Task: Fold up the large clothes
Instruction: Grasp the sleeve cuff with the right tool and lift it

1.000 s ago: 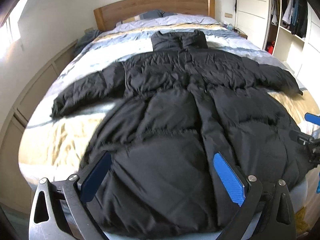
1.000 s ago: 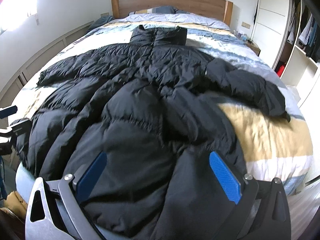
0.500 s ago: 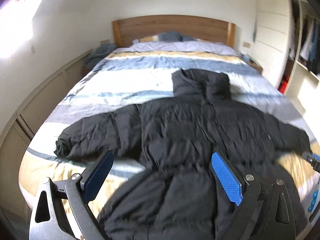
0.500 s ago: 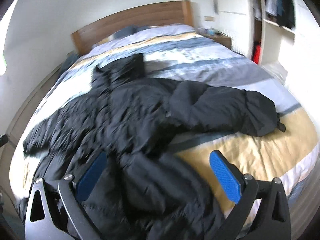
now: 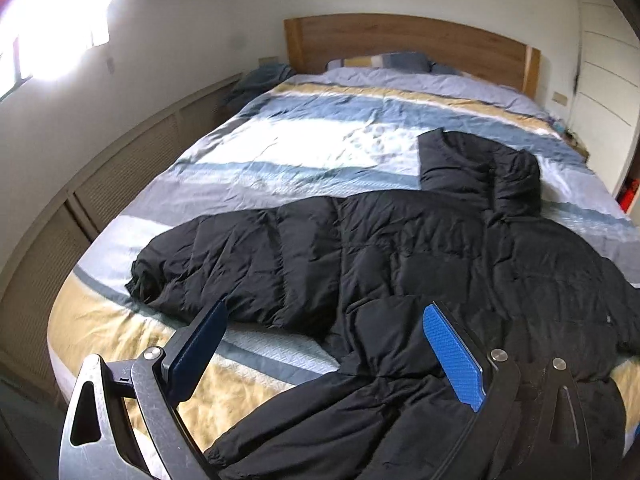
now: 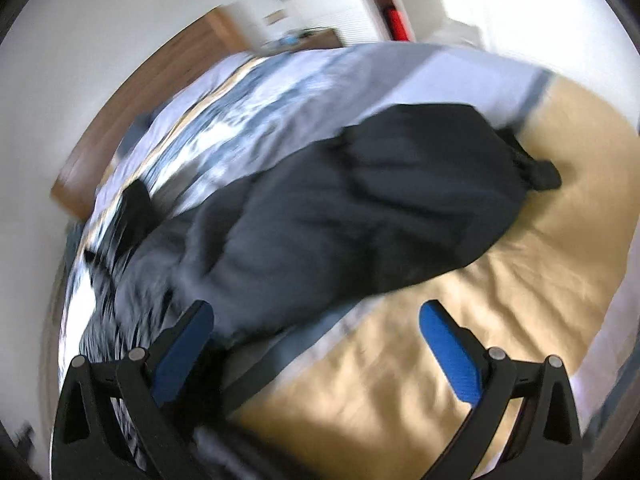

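One black quilted puffer coat [image 5: 420, 248] lies spread flat on the one bed's striped blue, white and tan duvet [image 5: 304, 148], hood toward the wooden headboard [image 5: 400, 40], one sleeve [image 5: 224, 264] stretched toward the bed's left edge. The left gripper [image 5: 324, 348] hovers over the coat's lower part, its two blue-padded fingers wide apart and gripping nothing. The right gripper [image 6: 316, 352], in a motion-blurred view, is likewise spread wide and empty above the other sleeve [image 6: 400, 200].
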Tool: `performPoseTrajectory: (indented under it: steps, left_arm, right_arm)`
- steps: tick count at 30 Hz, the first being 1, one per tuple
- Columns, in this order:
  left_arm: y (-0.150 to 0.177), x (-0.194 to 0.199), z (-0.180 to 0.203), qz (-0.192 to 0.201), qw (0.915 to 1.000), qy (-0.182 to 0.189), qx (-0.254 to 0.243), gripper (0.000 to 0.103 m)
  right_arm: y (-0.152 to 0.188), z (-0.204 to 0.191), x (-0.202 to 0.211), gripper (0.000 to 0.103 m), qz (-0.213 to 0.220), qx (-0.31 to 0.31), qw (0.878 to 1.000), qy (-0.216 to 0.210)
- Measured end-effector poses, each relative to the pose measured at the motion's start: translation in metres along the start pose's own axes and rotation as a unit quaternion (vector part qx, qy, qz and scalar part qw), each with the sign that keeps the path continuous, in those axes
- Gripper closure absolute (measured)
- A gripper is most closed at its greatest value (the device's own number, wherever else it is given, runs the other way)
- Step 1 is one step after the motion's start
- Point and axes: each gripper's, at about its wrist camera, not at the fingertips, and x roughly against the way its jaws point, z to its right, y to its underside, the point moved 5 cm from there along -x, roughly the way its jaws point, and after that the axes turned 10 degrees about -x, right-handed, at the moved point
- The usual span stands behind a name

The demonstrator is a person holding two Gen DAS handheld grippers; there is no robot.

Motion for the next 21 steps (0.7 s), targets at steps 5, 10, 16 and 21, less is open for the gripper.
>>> performPoseTrajectory:
  steps: [5, 10, 16, 21]
  left_arm:
    - [0.004, -0.011, -0.012, -0.016, 0.9995, -0.022, 0.015, 0.006]
    - [0.009, -0.020, -0.018, -0.036, 0.9985, -0.033, 0.022, 0.005]
    - [0.018, -0.026, -0.013, -0.054, 0.9980, -0.025, 0.020, 0.005]
    - [0.024, -0.027, -0.011, -0.061, 0.9978, -0.020, 0.018, 0.005]
  right_arm:
    - [-0.025, 0.039, -0.022, 0.000, 0.009, -0.077, 0.997, -0.004]
    - [-0.044, 0.065, -0.036, 0.000, 0.021, -0.142, 0.989, -0.026]
    - [-0.057, 0.079, -0.044, 0.001, 0.035, -0.196, 0.977, -0.069]
    - [-0.063, 0.082, -0.041, 0.033, 0.041, -0.189, 0.978, -0.078]
